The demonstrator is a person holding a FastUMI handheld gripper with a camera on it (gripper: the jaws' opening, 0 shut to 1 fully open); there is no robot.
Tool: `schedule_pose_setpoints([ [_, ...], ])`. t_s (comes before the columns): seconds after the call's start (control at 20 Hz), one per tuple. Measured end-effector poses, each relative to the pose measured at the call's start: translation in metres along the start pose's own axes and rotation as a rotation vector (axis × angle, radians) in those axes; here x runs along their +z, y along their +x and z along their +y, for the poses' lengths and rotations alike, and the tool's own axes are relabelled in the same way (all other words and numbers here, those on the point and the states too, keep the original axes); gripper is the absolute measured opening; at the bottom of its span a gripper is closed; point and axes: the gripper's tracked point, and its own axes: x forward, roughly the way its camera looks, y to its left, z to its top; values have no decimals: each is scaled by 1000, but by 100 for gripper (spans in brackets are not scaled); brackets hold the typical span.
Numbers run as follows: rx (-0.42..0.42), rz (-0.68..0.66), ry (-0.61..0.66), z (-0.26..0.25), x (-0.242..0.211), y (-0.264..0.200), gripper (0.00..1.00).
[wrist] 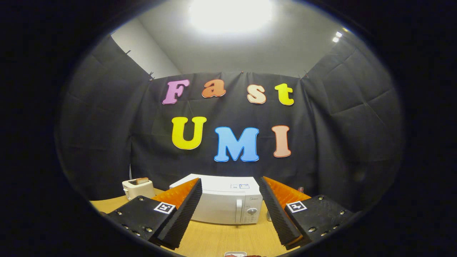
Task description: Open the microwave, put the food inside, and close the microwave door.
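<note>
A white microwave (221,203) stands on the wooden table (221,239) beyond my fingers, its door shut, with a vertical handle (239,211) and a control panel with a knob (252,211) on its right side. My gripper (230,185) is open, well short of the microwave, with nothing between its fingers. The left finger (185,210) and right finger (275,210) frame the microwave's front. Close under the gripper, the rim of a small white dish (235,254) with something reddish in it peeks into view; I cannot make out what it is.
A cream toaster (137,188) with a slice of toast sticking out stands on the table left of the microwave. A small object (301,189) sits behind the right finger near the black cloth wall, which closes the table in at the back and sides.
</note>
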Motion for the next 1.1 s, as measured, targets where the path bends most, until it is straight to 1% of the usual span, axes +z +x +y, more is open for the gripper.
schedule_pose_setpoints([
  [0.2,0,32,22,-13,-14,30,97],
  [0.4,16,83,36,-24,-39,66,97],
  [0.65,31,154,87,-29,-75,109,98],
  [0.9,32,206,120,-30,-110,140,98],
  [1.1,36,262,109,-32,-144,163,98],
])
